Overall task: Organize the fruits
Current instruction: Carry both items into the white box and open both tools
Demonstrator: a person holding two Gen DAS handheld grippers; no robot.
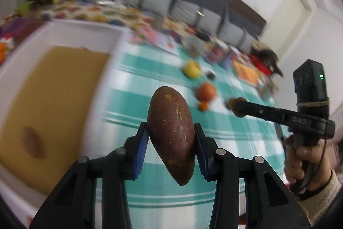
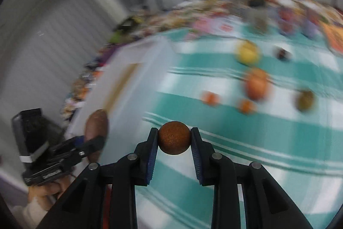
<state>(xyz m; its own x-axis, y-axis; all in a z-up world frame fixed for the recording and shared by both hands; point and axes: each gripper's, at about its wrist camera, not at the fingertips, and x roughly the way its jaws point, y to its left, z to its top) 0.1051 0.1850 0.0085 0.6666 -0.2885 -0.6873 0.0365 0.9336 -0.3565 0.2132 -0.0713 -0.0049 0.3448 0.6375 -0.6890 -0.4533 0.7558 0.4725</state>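
LEFT WRIST: table viewed from above the left gripper (image 1: 171, 136), angled down, fingers close in the foreground | RIGHT WRIST: same downward angle from over the right gripper (image 2: 174, 138) | SHARED: checked tablecloth (image 1: 154, 78), far fruit, white tray (image 1: 70, 35); each gripper is caught in the other's view.

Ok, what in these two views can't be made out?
- Left wrist view: the brown thing lying in the white box is smeared by motion blur; unidentifiable.
- Right wrist view: the dark item beside the yellow fruit is blurred and small.
- Both views: clutter along the table's far edge is blurred.
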